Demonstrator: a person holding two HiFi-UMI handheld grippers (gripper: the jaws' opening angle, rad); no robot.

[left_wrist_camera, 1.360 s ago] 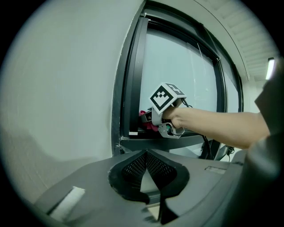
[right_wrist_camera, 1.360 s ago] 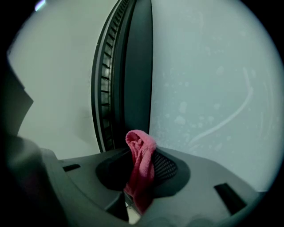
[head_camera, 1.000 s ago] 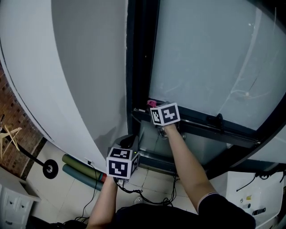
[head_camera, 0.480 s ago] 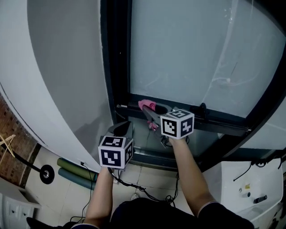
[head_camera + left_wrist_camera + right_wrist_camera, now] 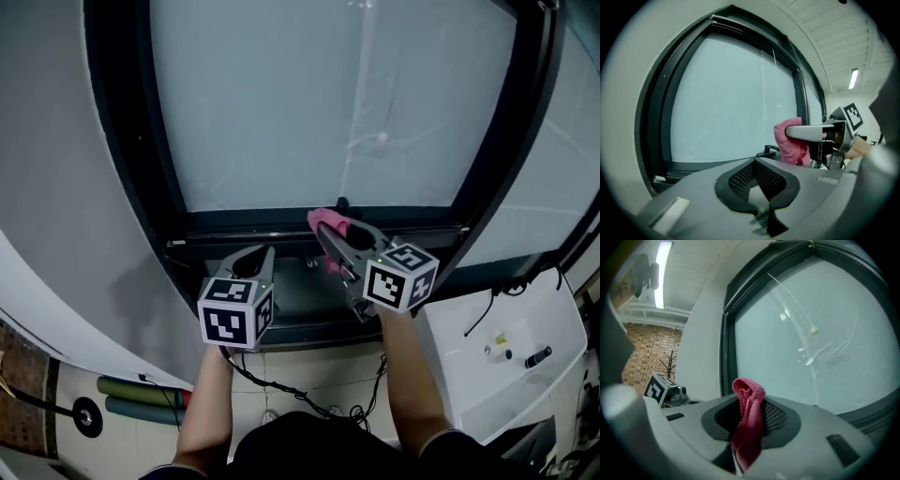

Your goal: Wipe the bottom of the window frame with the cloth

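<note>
The dark bottom rail of the window frame (image 5: 244, 225) runs across the middle of the head view, under a large frosted pane (image 5: 328, 103). My right gripper (image 5: 328, 230) is shut on a pink cloth (image 5: 325, 221), which it holds over the rail near the middle. In the right gripper view the cloth (image 5: 749, 420) hangs bunched between the jaws. In the left gripper view the same cloth (image 5: 792, 143) shows at the right, above the rail (image 5: 712, 164). My left gripper (image 5: 255, 259) is shut on nothing, lower and to the left of the rail.
A small black window latch (image 5: 342, 202) sits on the rail just behind the cloth. Dark side posts (image 5: 127, 141) border the pane. Below stand a white appliance (image 5: 506, 347), green rolls (image 5: 141, 398) and a black cable (image 5: 300, 403) on the tiled floor.
The right gripper has carried the cloth to the right along the bottom rail, away from the left corner. The left gripper has stayed low beside it, and the head view has swung right.
</note>
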